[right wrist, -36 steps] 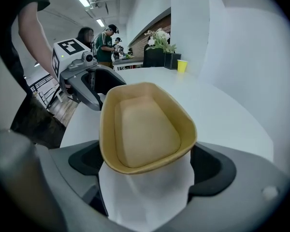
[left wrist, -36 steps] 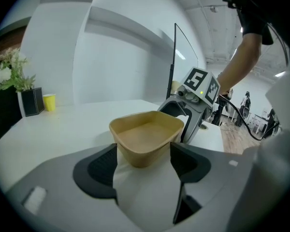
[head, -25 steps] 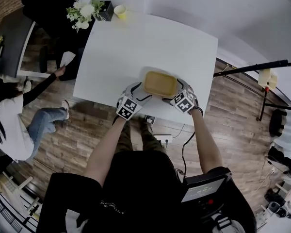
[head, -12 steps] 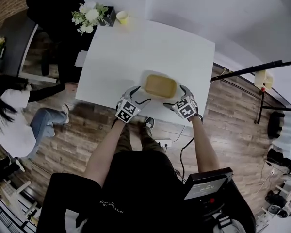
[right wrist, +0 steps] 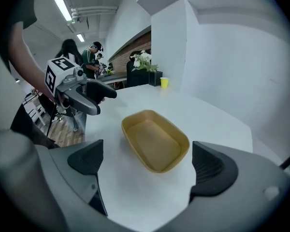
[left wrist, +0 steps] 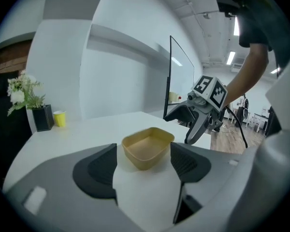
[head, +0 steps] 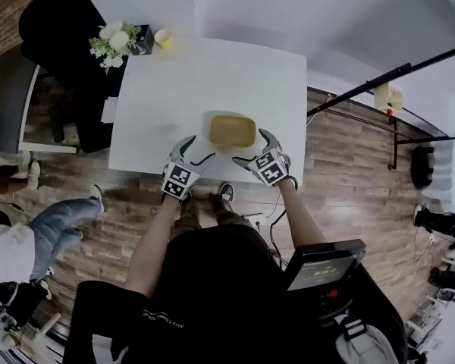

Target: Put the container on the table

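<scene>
Two grippers flank the tan container, which sits flat on the white surface close to its near edge, w/ nothing in it. The left gripper has its fingers spread wide and released. Its own view shows bare surface between them and the container just ahead, not touching. Same for the right gripper: fingers parted, nothing held, container ahead w/ a clear gap. So the container stands on its own and the task looks done. The grippers sit one at each end, prob. because a hold at both ends suits a wide, shallow tub. Flowers and a yellow cup stand well apart at the far corner, out of the way. In the head view the fingertips look near the rim and contact can't be ruled out there; the gripper views settle it. The legs under the surface are hidden, and bkgd people in the right gripper view are too small to read.
</scene>
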